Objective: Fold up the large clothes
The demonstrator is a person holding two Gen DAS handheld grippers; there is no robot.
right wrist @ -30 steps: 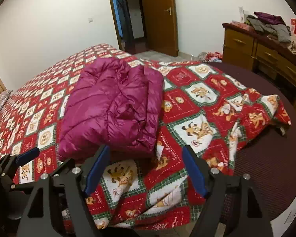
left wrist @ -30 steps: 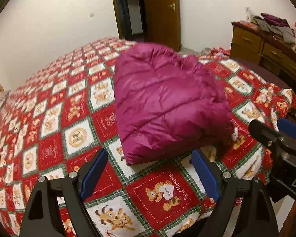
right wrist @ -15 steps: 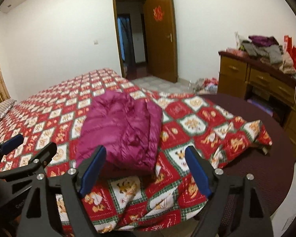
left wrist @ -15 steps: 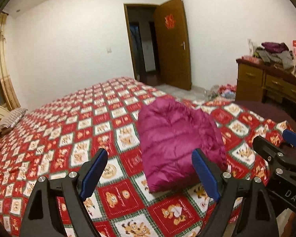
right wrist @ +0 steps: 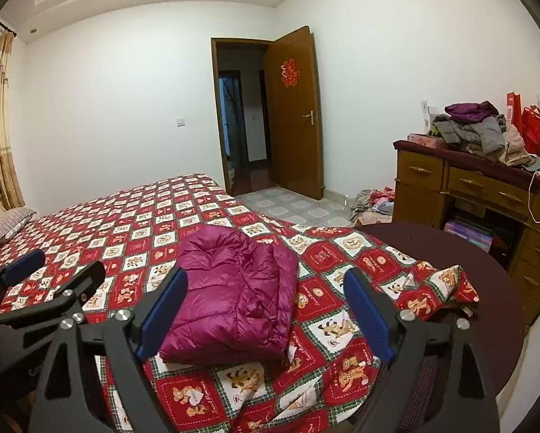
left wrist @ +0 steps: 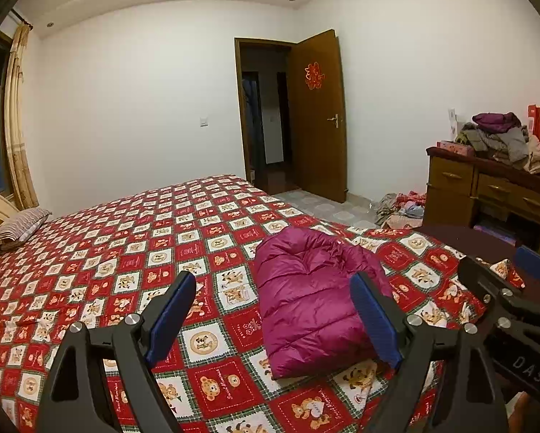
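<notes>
A magenta puffer jacket [left wrist: 313, 299] lies folded into a thick rectangle on the bed's red patterned cover [left wrist: 132, 252], near the foot corner. My left gripper [left wrist: 275, 319] is open, raised above and in front of the bed, nothing between its blue pads. In the right wrist view the same jacket [right wrist: 233, 288] lies flat. My right gripper [right wrist: 264, 315] hovers short of it, jaws opening, empty. Each view also catches the other gripper: the right gripper [left wrist: 504, 281] at the right edge, the left gripper [right wrist: 53, 274] at the left edge.
A wooden dresser [right wrist: 468, 187] piled with clothes [right wrist: 475, 126] stands at the right. More clothes lie on the tiled floor [right wrist: 374, 202] by the open door [right wrist: 295, 115]. A pillow [left wrist: 17, 227] lies at the bed's head. The cover's corner [right wrist: 446, 288] is turned back, showing dark mattress.
Both grippers have risen and drawn back from the jacket, tilting up so the walls, door and ceiling come into view. The right gripper's jaws have widened. The jacket stays folded on the bed.
</notes>
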